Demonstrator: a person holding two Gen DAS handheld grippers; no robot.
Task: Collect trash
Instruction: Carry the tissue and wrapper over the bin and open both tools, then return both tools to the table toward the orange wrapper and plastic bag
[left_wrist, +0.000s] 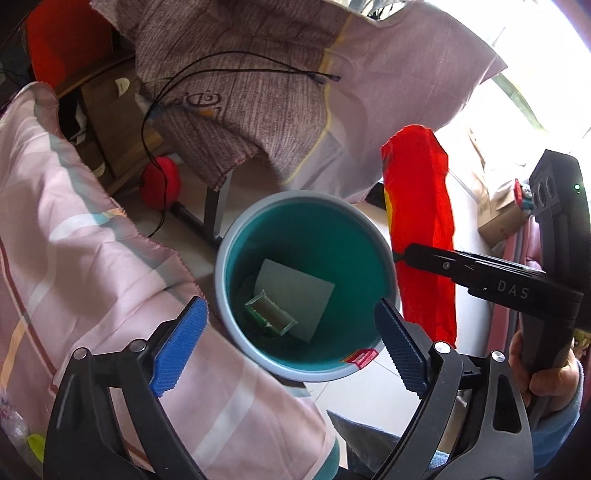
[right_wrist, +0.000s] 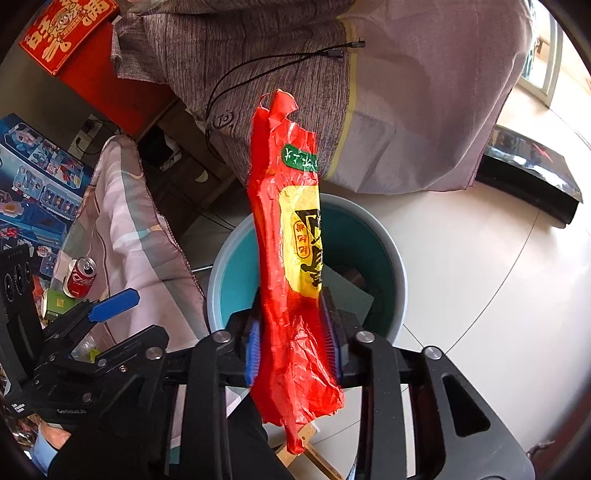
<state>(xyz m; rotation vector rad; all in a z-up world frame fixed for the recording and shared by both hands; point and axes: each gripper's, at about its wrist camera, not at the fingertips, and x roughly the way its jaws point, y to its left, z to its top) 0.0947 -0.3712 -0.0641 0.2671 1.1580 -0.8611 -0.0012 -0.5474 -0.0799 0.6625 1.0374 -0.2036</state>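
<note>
A round grey bin with a teal inside stands on the floor. In it lie a white card and a small green box. My left gripper is open and empty, its blue pads just above the bin's near rim. My right gripper is shut on a long red plastic wrapper with a yellow label, held upright over the bin. The wrapper and the right gripper also show at the right of the left wrist view.
A pink striped cloth lies to the left of the bin, a grey-purple cloth with a black cable behind it. A red soda can and a blue toy box sit at the left. White floor lies to the right.
</note>
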